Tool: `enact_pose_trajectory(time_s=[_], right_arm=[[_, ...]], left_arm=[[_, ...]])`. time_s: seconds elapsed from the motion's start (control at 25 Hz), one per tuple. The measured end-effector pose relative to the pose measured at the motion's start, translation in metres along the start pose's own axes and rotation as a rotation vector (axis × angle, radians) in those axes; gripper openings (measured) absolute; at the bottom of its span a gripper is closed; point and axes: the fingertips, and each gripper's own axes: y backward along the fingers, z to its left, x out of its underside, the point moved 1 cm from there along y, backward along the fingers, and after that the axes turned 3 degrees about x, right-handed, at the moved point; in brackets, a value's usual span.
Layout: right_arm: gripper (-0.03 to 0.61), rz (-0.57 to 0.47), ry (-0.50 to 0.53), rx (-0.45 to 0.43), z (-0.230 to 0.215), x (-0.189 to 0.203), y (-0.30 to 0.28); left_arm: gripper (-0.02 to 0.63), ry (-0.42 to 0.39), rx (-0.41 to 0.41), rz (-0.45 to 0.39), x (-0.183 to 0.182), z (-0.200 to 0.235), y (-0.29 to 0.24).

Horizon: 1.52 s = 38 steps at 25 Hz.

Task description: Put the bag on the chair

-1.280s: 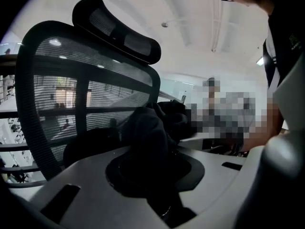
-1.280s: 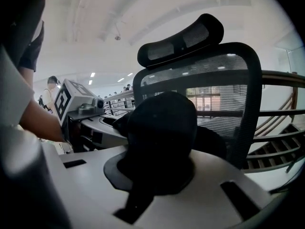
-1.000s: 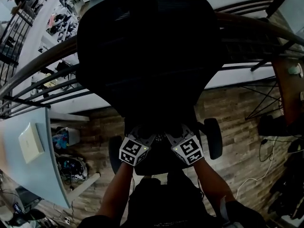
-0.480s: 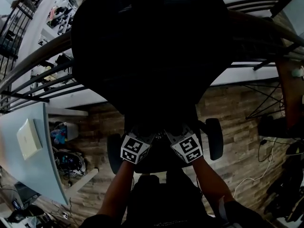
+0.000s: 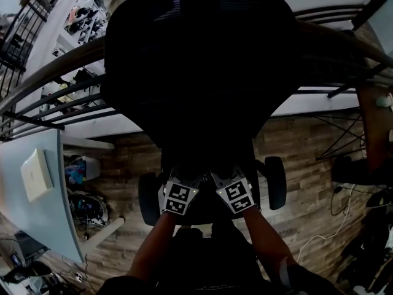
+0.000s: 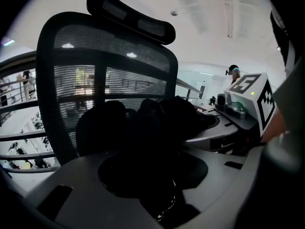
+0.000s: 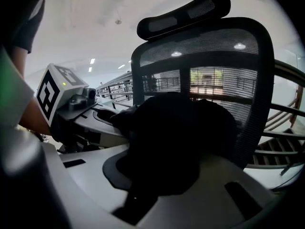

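Observation:
A black mesh office chair [image 5: 196, 60] fills the head view from above. A black bag [image 6: 157, 128] rests low in front of the chair's backrest [image 6: 71, 80], apparently on the seat. My left gripper [image 6: 157, 194] has the bag's dark fabric between its jaws, and those jaws are opening. My right gripper [image 7: 152, 190] is shut on the bag [image 7: 176, 132] from the other side. In the head view both grippers, left [image 5: 179, 186] and right [image 5: 233, 184], sit side by side at the seat's front, and the bag is lost in the dark there.
The chair's armrests [image 5: 148, 198] [image 5: 276, 180] flank the grippers. A pale blue desk [image 5: 43, 214] with a white box [image 5: 34, 174] stands at left. A curved railing [image 5: 55, 72] runs behind the chair. Cables [image 5: 344, 208] lie on the wooden floor at right.
Both marker cubes have drawn slightly closer together and a little lower in the head view. The chair's back has shifted slightly in the frame.

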Motion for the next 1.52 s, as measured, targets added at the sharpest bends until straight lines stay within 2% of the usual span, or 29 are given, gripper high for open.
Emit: enact_pose_trajectory(time_s=[0.04,0.12,0.32,0.48,0.64,0.76,1.0,1.08,1.24,1.28,1.32,1.4,1.48,1.52], right_arm=[[0.066,0.012,-0.005,-0.002,0.001,0.002,-0.001],[0.154,0.031,-0.017,-0.001,0.002,0.006,-0.003],[0.252,0.050,-0.020,0.031,-0.007,0.015,-0.002],[0.280,0.082,-0.016,0.055,-0.004,0.019,0.005],[0.295,0.085,-0.046,0.139,-0.023,0.029,0.019],[0.295,0.055,-0.079,0.168,-0.027,0.020,0.038],[0.295,-0.070,-0.048,0.240,-0.034,-0.024,0.062],[0.295,-0.111,-0.030,0.238,-0.029,-0.038,0.074],[0.295,-0.188,0.037,0.219,-0.008,-0.073,0.089],[0.293,-0.210,0.059,0.217,-0.004,-0.082,0.092],[0.264,-0.236,0.079,0.222,0.000,-0.091,0.095],[0.095,-0.293,0.105,0.239,0.006,-0.110,0.105],[0.041,-0.325,0.112,0.245,0.011,-0.121,0.112],[0.034,-0.331,0.114,0.245,0.012,-0.124,0.113]], left_arm=[[0.150,0.006,-0.006,0.006,0.002,0.001,0.001],[0.172,0.013,-0.022,0.018,0.007,0.003,0.002],[0.253,0.068,-0.063,0.017,0.013,0.010,0.010],[0.267,0.074,-0.066,0.020,0.017,0.010,0.021],[0.267,0.063,-0.061,0.004,0.010,0.007,0.027],[0.265,0.050,-0.085,-0.026,-0.003,0.004,0.042],[0.262,0.005,-0.103,-0.135,-0.056,0.008,0.063],[0.241,-0.007,-0.094,-0.153,-0.063,0.000,0.069],[0.156,-0.035,-0.072,-0.204,-0.081,-0.012,0.088],[0.121,-0.043,-0.064,-0.216,-0.086,-0.014,0.092],[0.092,-0.051,-0.053,-0.224,-0.090,-0.016,0.095],[0.046,-0.066,-0.022,-0.233,-0.095,-0.021,0.103],[0.024,-0.075,0.005,-0.249,-0.101,-0.023,0.112],[0.015,-0.081,0.017,-0.265,-0.106,-0.024,0.117]])
